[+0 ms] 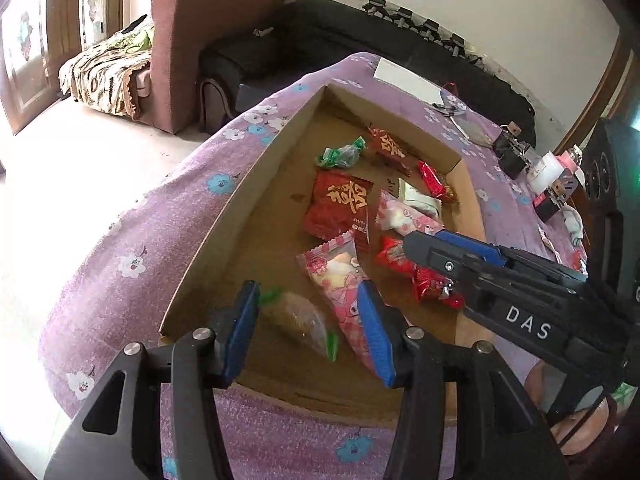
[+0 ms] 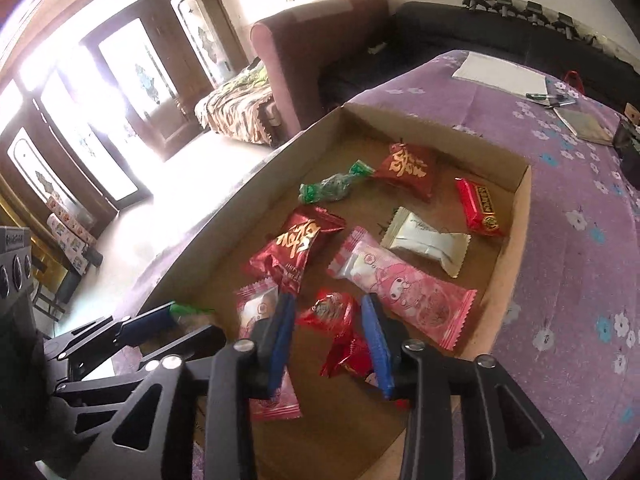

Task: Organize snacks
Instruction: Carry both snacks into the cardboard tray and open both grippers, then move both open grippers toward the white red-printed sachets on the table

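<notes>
A shallow cardboard tray holds the crinkly foil and plastic snack packets: two dark red pillow packs with gold characters, a green twist-wrapped candy, a cream sachet and a long pink printed packet. The tray sits on a desk covered in purple floral cloth; a maroon sofa stands beyond. The left claw is released, straddling a clear green-ended packet. The right claw is released, pads flanking a crumpled red wrapper.

two tongs, one box, nine snacks
</notes>
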Demonstrator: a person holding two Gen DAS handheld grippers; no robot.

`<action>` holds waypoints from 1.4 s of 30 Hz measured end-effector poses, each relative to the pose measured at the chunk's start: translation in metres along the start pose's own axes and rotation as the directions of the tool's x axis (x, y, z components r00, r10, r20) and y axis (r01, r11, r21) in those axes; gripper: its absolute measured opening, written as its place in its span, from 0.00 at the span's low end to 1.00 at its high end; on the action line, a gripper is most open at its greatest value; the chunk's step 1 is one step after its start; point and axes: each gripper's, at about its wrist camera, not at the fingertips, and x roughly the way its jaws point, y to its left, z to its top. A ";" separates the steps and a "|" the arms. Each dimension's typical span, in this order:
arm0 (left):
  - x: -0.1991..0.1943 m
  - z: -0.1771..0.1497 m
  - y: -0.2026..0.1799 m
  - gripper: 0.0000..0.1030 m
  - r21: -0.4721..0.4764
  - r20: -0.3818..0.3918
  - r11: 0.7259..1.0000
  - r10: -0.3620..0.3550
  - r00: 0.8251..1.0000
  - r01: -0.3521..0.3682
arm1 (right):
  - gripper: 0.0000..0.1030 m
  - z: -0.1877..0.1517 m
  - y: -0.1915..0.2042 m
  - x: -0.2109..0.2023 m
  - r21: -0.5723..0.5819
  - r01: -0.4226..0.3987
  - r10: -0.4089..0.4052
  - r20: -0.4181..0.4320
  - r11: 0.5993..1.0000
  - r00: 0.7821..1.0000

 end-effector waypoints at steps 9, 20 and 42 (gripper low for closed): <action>-0.023 -0.003 -0.017 0.48 0.055 0.072 0.997 0.056 0.996 -0.060 | 0.45 -0.006 -0.018 -0.036 0.052 0.000 -0.004 0.071 0.999 0.997; -0.038 -0.019 -0.067 0.48 0.188 0.102 0.979 0.060 0.993 -0.079 | 0.55 -0.043 -0.058 -0.073 0.124 0.050 -0.063 0.104 0.991 0.993; -0.042 -0.051 -0.185 0.48 0.464 0.125 0.876 0.080 0.989 -0.130 | 0.56 -0.116 -0.208 -0.166 0.396 0.150 -0.231 0.166 0.906 0.959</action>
